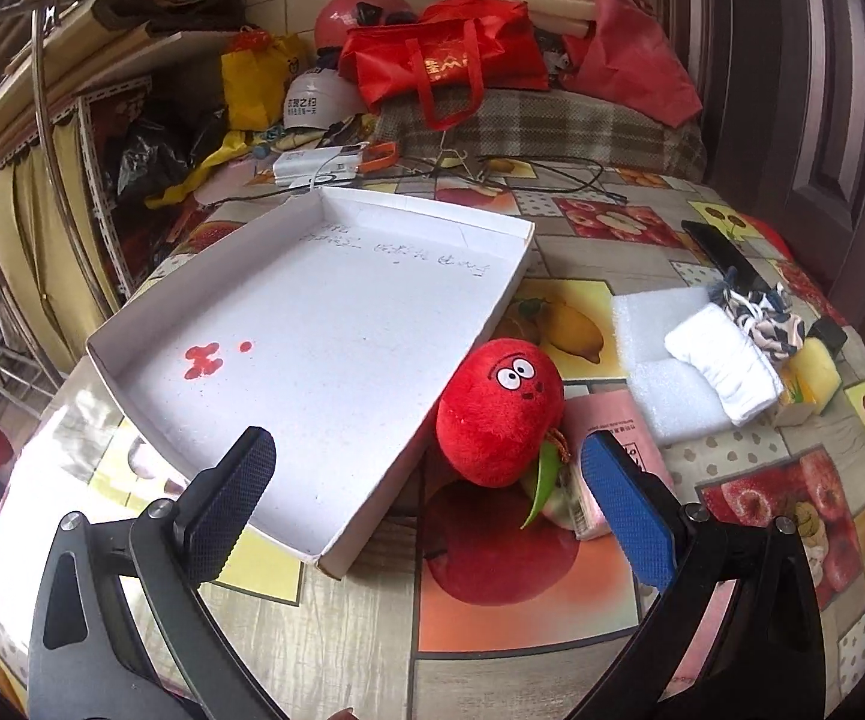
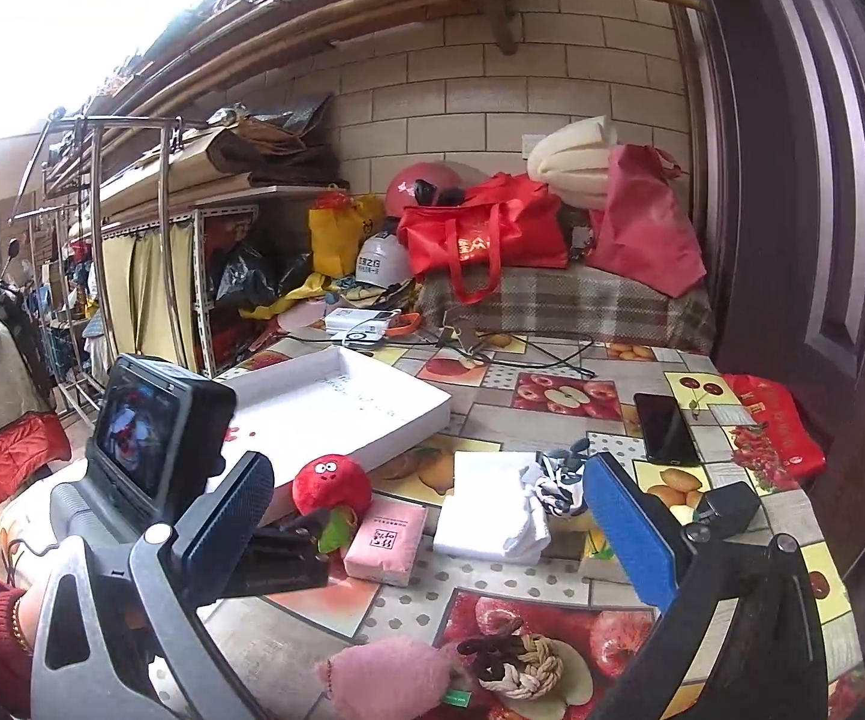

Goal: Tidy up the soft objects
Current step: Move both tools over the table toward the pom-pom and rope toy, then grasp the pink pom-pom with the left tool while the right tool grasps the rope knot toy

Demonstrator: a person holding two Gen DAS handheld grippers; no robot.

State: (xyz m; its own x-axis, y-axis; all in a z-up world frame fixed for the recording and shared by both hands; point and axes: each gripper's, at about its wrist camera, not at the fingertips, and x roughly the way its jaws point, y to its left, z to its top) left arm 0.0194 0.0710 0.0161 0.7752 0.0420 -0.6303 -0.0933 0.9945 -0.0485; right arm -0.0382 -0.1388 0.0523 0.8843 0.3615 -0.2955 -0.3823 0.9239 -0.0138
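On the desk (image 1: 552, 612): one shallow white cardboard tray (image 1: 324, 324), one red plush apple with googly eyes (image 1: 501, 414), one pink tissue packet (image 2: 386, 543), one white foam block (image 1: 660, 360), one rolled white cloth (image 1: 723, 369), one yellow sponge (image 1: 813, 375), one black phone (image 2: 666, 429), one fuzzy pink plush (image 2: 390, 681) and one knotted rope toy (image 2: 519, 666).

1. The left gripper (image 1: 426, 492) hangs wide open above the table (image 1: 372, 630).
2. A red plush apple (image 1: 498, 414) sits beside the empty white tray (image 1: 312, 324), perhaps touching its edge.
3. A rolled white cloth (image 1: 723, 363) lies on white foam (image 1: 666, 354).

Both wrist views forward, low, sharing table (image 1: 372, 612)
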